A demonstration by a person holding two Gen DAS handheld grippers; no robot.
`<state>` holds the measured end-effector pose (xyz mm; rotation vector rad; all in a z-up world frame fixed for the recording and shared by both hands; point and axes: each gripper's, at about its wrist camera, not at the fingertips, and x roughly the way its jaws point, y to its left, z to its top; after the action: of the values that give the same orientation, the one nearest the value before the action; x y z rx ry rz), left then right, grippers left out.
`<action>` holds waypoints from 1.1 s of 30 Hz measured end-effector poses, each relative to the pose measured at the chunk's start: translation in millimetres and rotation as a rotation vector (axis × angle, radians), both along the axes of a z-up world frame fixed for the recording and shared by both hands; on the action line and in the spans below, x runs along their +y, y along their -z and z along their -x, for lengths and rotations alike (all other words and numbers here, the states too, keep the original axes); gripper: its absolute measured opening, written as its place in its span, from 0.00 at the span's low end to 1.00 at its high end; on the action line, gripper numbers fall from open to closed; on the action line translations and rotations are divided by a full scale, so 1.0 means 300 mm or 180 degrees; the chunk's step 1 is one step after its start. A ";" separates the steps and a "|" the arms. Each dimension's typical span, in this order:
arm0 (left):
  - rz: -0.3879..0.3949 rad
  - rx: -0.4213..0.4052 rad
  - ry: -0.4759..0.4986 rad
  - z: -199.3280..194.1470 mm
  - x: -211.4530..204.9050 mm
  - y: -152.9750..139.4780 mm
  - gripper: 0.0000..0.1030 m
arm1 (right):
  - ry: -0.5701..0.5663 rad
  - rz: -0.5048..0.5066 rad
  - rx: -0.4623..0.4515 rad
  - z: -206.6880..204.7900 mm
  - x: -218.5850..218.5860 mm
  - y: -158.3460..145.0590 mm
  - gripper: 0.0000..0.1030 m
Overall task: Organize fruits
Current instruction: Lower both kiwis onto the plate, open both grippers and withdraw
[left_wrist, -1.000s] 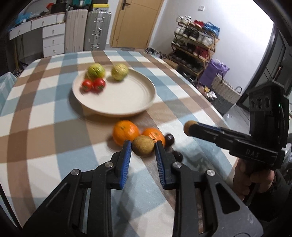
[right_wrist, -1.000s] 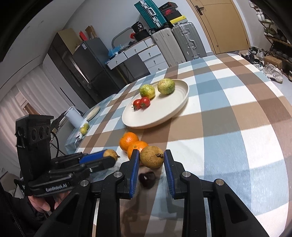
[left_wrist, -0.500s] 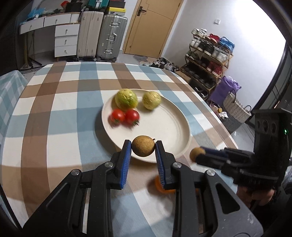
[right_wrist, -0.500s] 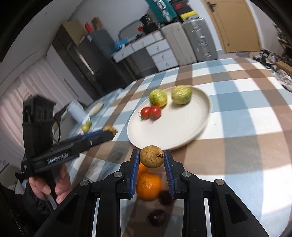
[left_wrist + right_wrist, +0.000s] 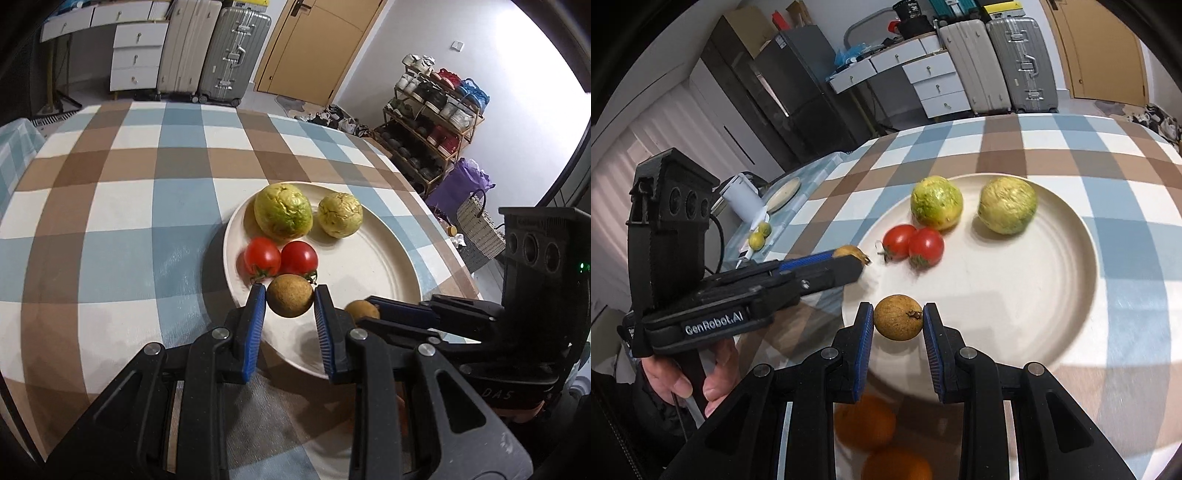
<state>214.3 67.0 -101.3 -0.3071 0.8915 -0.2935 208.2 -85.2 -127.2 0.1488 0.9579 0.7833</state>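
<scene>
My left gripper [image 5: 290, 301] is shut on a small brown round fruit [image 5: 290, 300], held over the near rim of the cream plate [image 5: 373, 266]. My right gripper [image 5: 898, 322] is shut on a second brown round fruit [image 5: 898, 322], held over the plate's [image 5: 1015, 295] near left part. On the plate lie two red tomatoes [image 5: 280, 257] and two yellow-green fruits [image 5: 283, 216]. Two oranges [image 5: 866, 428] lie on the cloth below my right gripper. Each gripper shows in the other's view: the right [image 5: 364, 310], the left [image 5: 851, 254].
The checked blue, brown and white tablecloth [image 5: 122, 206] covers the table. A white cup [image 5: 742, 195], a small dish and two small green fruits [image 5: 759, 236] sit on a side table at the left. Suitcases, drawers and a shoe rack stand beyond the table.
Both grippers lifted their brown fruits from beside the oranges and carried them forward over the plate. The oranges now lie behind and below the grippers.
</scene>
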 end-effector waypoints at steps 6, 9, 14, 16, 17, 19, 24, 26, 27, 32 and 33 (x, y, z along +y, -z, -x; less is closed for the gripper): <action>0.0050 0.0067 -0.0009 -0.040 0.010 0.034 0.23 | -0.0097 0.0077 0.0056 -0.047 0.056 0.029 0.27; 0.0066 0.0077 -0.0002 -0.048 0.011 0.038 0.23 | -0.0124 0.0091 0.0070 -0.059 0.074 0.039 0.27; 0.0096 0.0086 -0.0028 -0.060 0.019 0.031 0.24 | -0.0079 0.0157 0.0140 -0.084 0.095 0.048 0.28; 0.0099 0.0080 -0.0033 -0.054 0.021 0.018 0.27 | -0.0043 0.0204 0.0179 -0.086 0.094 0.048 0.40; 0.0112 0.0062 -0.0037 -0.048 0.023 0.011 0.30 | -0.0024 0.0173 0.0164 -0.081 0.086 0.041 0.47; 0.0125 0.0005 -0.0083 -0.028 0.030 -0.012 0.49 | 0.0028 0.0061 0.0101 -0.062 0.056 0.016 0.52; 0.0127 -0.0083 -0.0159 0.034 0.040 -0.061 0.56 | 0.0192 -0.0135 -0.0048 0.004 -0.045 -0.054 0.87; 0.0116 -0.0082 -0.0180 0.065 0.038 -0.078 0.59 | 0.0326 -0.0133 -0.0110 0.032 -0.089 -0.076 0.92; 0.0104 -0.0077 -0.0198 0.081 0.035 -0.087 0.66 | 0.0391 -0.0123 -0.0123 0.047 -0.114 -0.084 0.93; 0.0069 -0.0143 -0.0271 0.172 0.011 -0.133 0.78 | 0.0603 -0.0106 -0.0129 0.120 -0.209 -0.090 0.97; 0.0031 -0.0158 -0.0280 0.191 0.000 -0.144 0.79 | 0.0647 -0.0104 -0.0145 0.143 -0.229 -0.092 0.97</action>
<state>156.9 67.0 -58.1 -0.3455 0.8254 -0.2232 165.2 -154.0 -99.8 0.2517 0.8721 0.6126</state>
